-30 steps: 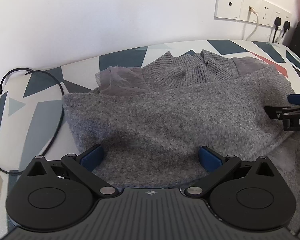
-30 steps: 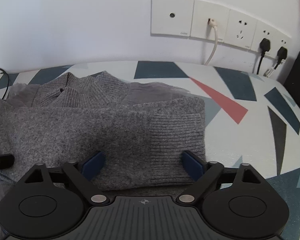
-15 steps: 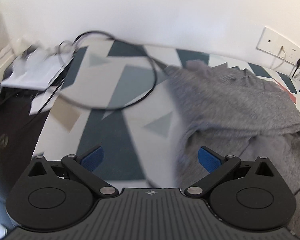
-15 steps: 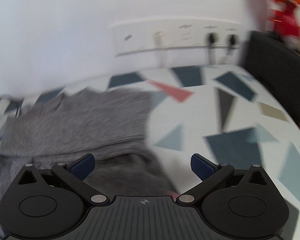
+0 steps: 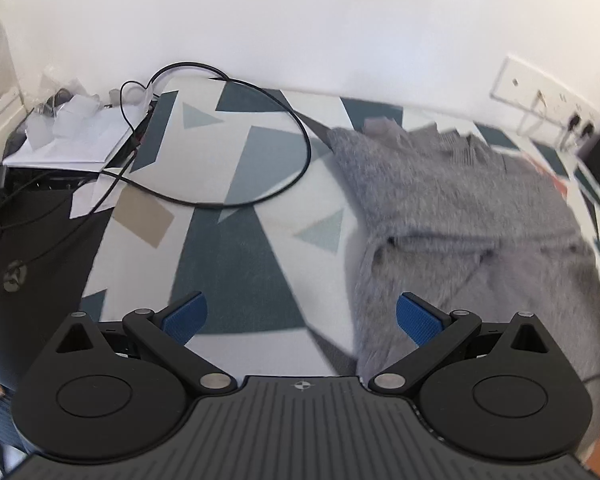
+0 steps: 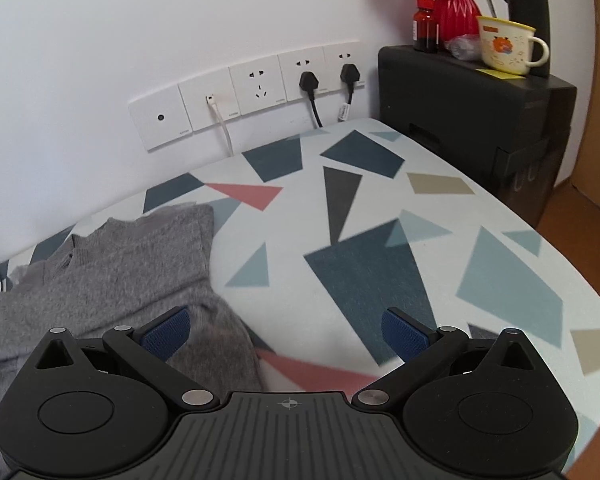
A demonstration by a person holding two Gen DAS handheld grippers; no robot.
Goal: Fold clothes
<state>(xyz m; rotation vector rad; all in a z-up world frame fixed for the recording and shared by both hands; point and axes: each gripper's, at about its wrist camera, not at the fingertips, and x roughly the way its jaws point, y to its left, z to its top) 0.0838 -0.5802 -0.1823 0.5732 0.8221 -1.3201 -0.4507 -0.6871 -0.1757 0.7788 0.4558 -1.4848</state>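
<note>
In the left wrist view, the left gripper (image 5: 300, 316) fills the foreground, its blue pads (image 5: 184, 316) standing wide apart with nothing between them. Under the gap lies the patterned tablecloth (image 5: 236, 248), white with dark blue, pale blue and tan triangles. The right-hand pad overlaps the near edge of the grey knitted sweater (image 5: 452, 200), which lies folded on the right half of the table, its ribbed collar toward the wall; whether the pad touches the knit cannot be told. Farther back on the left, a thin black cable (image 5: 300, 140) loops across the cloth, and beyond the table's left edge sits a stack of white papers (image 5: 72, 140) on a dark unit. A strip of wall sockets (image 5: 540, 100) shows, blurred, at the far right.

In the right wrist view, the right gripper (image 6: 286, 332) is spread just as wide and holds nothing. Its left pad (image 6: 166, 332) stands over the sweater's (image 6: 112, 280) near right corner, while the other pad is over bare cloth (image 6: 380, 220). The sweater occupies the left of this view, well apart from the table's right edge. Against the wall runs a row of white socket plates (image 6: 252, 92), with a white cable and two black plugs (image 6: 309, 80) in them. To the right, a black box (image 6: 472, 108) beside the table carries a cream mug (image 6: 504, 46), a brown bottle (image 6: 425, 26) and a red vase (image 6: 458, 10) of orange flowers.
</note>
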